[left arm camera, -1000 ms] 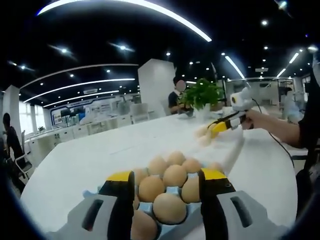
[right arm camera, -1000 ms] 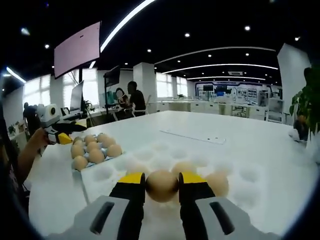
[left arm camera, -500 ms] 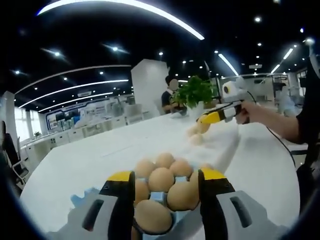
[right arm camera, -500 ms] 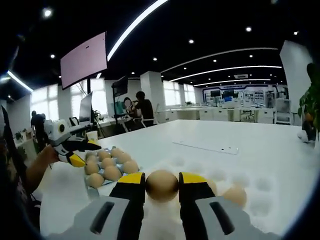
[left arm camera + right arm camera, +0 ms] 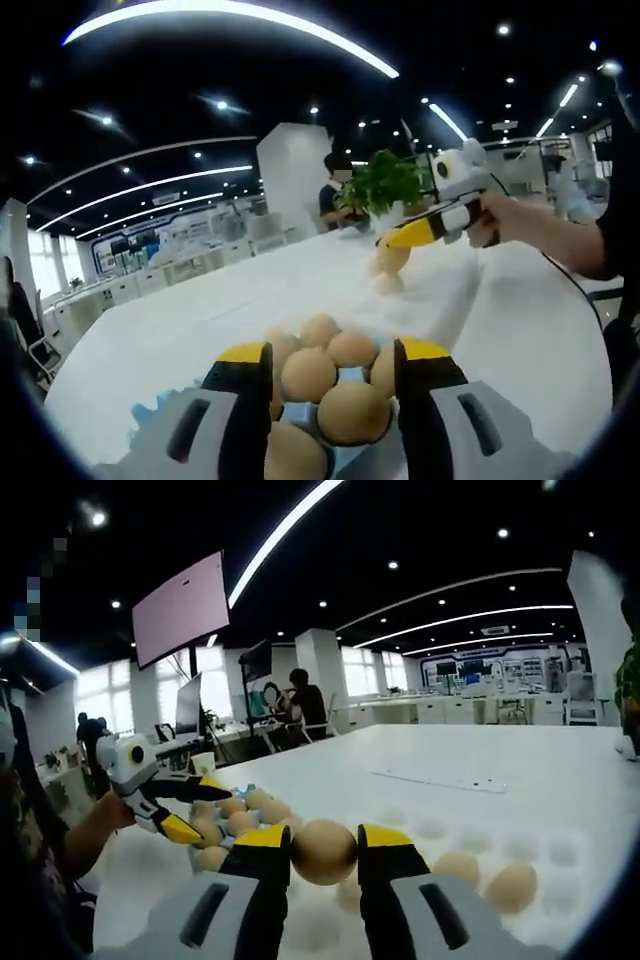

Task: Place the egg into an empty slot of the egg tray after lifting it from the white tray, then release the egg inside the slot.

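1 egg [image 5: 324,851] is being pinched by the right gripper [image 5: 324,855]; the egg tray [image 5: 232,815] is lying ahead-left, under the spread left gripper [image 5: 320,372].

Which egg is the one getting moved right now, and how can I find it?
Look at the big white table, then at the white tray lying on it. Just above the tray, the right hand-held gripper pinches one brown egg between its yellow-tipped jaws. It is the one egg up in the air; the others sit in trays.
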A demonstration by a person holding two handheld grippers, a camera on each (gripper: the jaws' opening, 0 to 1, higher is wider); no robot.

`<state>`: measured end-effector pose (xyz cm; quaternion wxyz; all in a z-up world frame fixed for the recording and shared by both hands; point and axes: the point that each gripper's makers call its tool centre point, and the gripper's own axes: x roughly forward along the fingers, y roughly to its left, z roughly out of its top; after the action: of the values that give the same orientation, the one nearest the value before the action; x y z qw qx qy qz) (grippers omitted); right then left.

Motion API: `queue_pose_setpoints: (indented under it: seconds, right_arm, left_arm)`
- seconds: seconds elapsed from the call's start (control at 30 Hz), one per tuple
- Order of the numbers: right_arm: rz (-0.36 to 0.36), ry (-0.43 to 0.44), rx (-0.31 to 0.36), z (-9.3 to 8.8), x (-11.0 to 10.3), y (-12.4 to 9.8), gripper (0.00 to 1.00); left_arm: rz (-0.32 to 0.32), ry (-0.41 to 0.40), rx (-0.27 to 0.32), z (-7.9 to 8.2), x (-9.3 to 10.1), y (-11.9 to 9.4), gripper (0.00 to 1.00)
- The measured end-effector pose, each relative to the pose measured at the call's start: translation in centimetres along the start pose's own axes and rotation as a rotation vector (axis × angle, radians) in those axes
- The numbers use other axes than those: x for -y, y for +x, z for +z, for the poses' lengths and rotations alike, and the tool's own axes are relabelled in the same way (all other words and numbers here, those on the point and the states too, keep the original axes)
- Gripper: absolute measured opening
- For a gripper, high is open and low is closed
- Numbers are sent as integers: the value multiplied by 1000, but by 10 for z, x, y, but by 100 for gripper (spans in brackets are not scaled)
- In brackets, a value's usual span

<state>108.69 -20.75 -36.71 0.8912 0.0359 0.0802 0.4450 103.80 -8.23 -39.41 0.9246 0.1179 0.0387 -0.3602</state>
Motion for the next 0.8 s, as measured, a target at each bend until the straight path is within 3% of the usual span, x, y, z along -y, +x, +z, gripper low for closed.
queue_pose_setpoints:
  seconds: [0.57, 0.8]
  right_arm:
    - [77, 25, 10, 0, -33, 17, 27]
    - [117, 42, 8, -5, -51, 22, 27]
  left_arm:
    - [-32, 53, 42, 19, 32, 28, 47]
    - [-37, 71, 44, 18, 39, 34, 47]
